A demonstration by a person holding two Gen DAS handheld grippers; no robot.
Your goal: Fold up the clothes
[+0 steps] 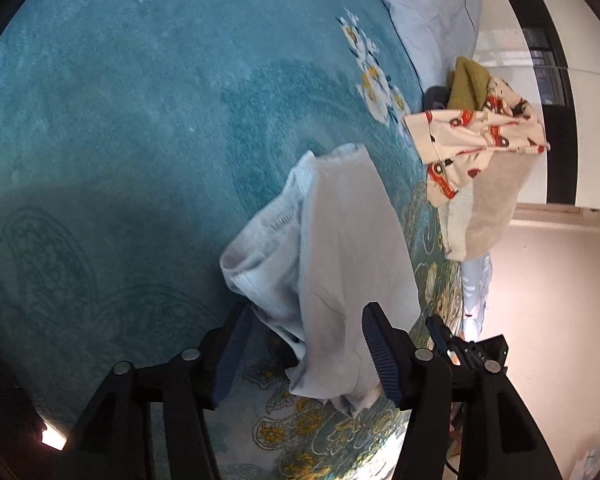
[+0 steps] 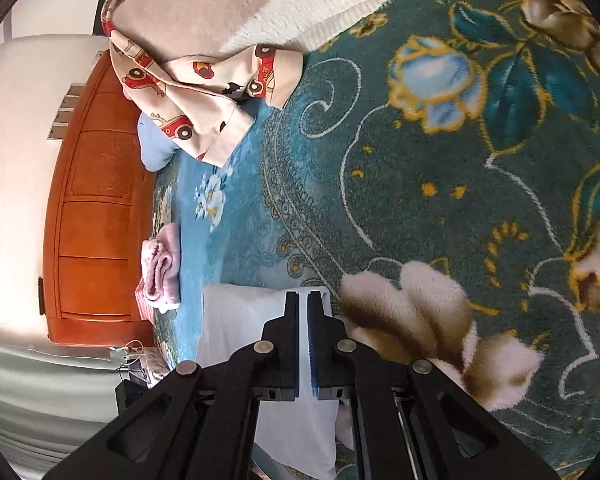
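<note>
On a teal floral bedspread, a pale blue garment lies bunched between the released left tongs, pads clear of it. The right tongs are clenched over white cloth; whether they pinch it is unclear. A car-print pile crowds the bed's edge; left stays bare.

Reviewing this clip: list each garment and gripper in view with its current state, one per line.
Left gripper: open, white garment between its fingers.
Right gripper: shut on the white garment.
White garment: partly lifted, crumpled, not yet folded.
Car-print cloth: crumpled in a pile, unfolded.
Beige knit: heaped on the pile.
Pink cloth: folded, by the headboard.
</note>
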